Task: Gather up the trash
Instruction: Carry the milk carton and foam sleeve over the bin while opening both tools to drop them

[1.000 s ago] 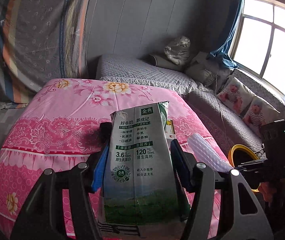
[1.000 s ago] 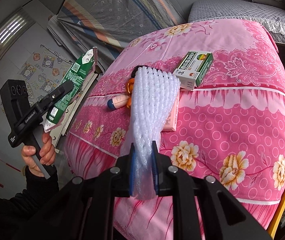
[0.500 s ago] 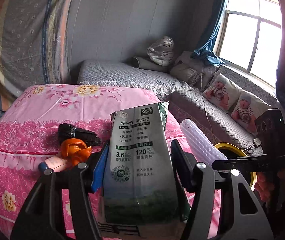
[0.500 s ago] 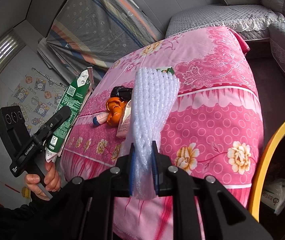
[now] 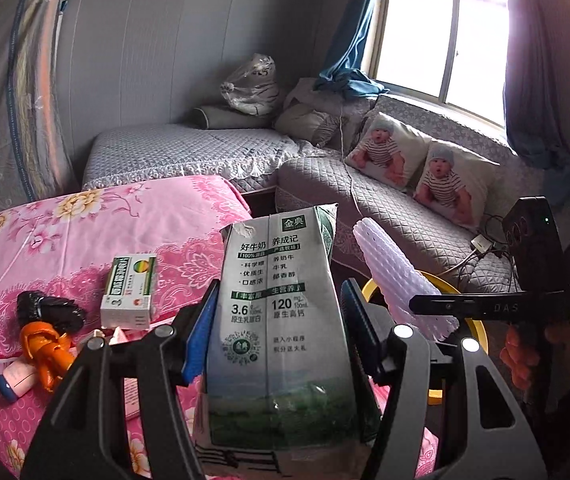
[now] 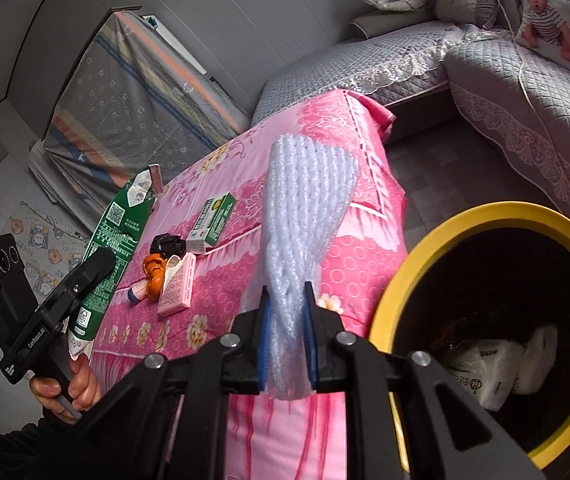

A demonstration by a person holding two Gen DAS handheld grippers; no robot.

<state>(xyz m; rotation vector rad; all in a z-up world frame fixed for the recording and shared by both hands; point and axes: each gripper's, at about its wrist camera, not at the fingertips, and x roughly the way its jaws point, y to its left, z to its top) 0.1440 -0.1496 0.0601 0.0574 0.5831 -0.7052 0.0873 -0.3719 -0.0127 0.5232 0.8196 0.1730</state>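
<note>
Currently, left hand-held gripper (image 5: 281,340): clamped on a tall green-and-white milk carton (image 5: 281,320), which stands upright between its blue-padded fingers. Right hand-held gripper (image 6: 287,344): clamped on the pinched lower end of a white foam mesh sleeve (image 6: 305,216), which fans out above the fingers.

Surface: a counter under a pink floral cloth (image 5: 85,216). On it lie a green-and-white medicine box (image 5: 129,292), a crumpled black wrapper (image 5: 49,312), an orange plastic piece (image 5: 45,348) touching that wrapper, a small pink tube with a blue cap (image 5: 15,380), and a flat pink box (image 6: 175,284) beside the orange piece.

Right wrist view only: a round yellow-rimmed bin (image 6: 389,300) just right of the foam sleeve and beside the counter's edge, its dark inside holding white crumpled packaging (image 6: 485,368). Also there, the milk carton seen side-on, held out over the counter's left side.

Left wrist view only: a bright window (image 5: 445,32), two baby-print cushions (image 5: 417,168) on a grey quilted sofa (image 5: 365,192); of the bin, just a yellow arc behind the foam sleeve.
</note>
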